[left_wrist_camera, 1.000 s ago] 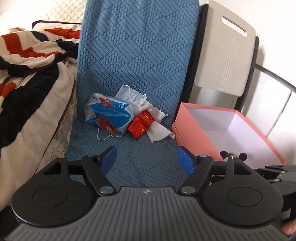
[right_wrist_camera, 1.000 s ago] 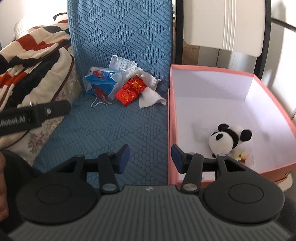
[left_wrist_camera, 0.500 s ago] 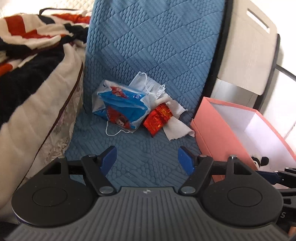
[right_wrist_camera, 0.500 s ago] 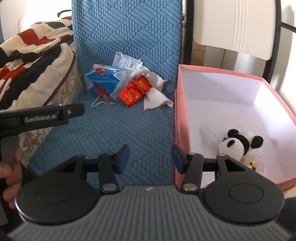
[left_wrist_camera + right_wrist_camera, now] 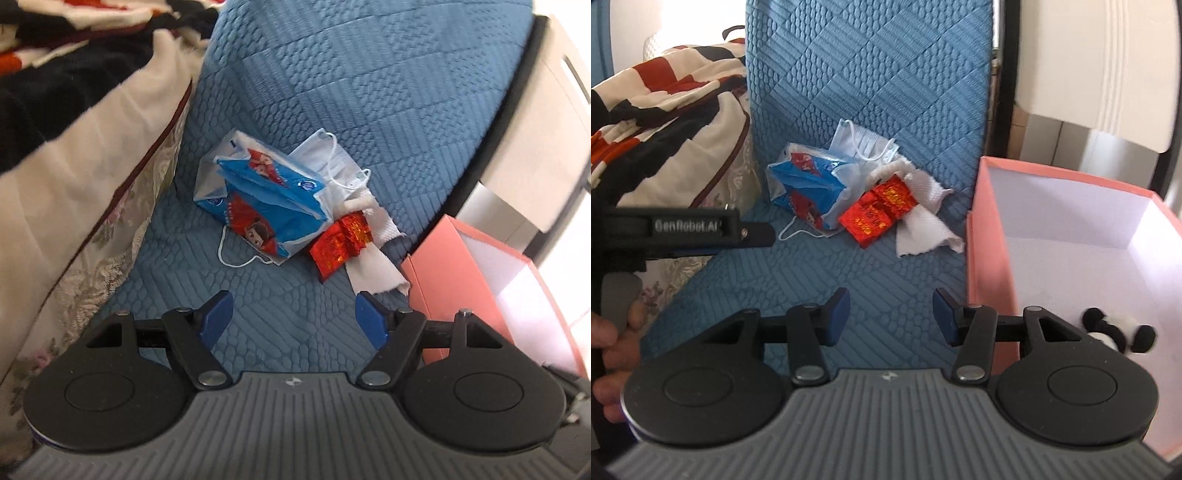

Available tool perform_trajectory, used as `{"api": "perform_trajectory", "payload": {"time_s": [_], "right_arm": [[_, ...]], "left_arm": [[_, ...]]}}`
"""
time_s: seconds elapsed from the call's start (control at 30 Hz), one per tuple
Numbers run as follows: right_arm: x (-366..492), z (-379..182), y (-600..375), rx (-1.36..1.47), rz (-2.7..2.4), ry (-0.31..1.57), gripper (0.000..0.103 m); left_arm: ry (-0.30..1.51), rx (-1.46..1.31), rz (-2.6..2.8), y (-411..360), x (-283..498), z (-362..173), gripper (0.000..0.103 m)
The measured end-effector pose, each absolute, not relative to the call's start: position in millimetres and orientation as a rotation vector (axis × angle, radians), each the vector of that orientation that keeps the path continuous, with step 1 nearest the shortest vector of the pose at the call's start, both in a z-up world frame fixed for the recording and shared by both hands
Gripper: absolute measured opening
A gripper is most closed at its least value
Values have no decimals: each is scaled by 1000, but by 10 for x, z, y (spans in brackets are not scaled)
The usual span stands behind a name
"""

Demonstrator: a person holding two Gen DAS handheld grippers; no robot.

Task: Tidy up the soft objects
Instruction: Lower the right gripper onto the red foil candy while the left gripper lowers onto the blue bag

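Note:
A small heap lies on the blue quilted seat: a blue and red printed plastic bag, a pale blue face mask, a shiny red packet and a white cloth. My left gripper hovers open just short of the heap, nothing between its fingers. In the right wrist view the same bag, mask, red packet and cloth lie ahead. My right gripper is open and empty over the seat. A plush panda lies in the pink box.
A striped red, black and cream blanket is piled on the left over a floral cushion. The pink box stands at the seat's right edge. A white chair back rises behind it. A hand holds the left gripper's handle.
Both grippers have come down and forward toward the heap, which now looks larger and closer. The left gripper has rolled slightly. Neither gripper's opening has changed.

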State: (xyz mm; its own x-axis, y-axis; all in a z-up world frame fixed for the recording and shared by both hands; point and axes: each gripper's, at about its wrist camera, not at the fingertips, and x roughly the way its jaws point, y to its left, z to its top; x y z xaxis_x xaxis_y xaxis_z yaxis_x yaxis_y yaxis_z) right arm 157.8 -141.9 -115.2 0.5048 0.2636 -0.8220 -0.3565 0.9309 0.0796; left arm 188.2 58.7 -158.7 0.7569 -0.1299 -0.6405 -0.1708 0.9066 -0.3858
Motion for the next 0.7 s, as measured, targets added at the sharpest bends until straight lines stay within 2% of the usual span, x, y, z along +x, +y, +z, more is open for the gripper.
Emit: {"api": "perform_trajectory", "payload": {"time_s": [0.7], "right_arm": [[2460,-1660,-1266,108,419,1045,52]], "left_arm": [[715,-625,-72,933,2786,-1728,76]]}}
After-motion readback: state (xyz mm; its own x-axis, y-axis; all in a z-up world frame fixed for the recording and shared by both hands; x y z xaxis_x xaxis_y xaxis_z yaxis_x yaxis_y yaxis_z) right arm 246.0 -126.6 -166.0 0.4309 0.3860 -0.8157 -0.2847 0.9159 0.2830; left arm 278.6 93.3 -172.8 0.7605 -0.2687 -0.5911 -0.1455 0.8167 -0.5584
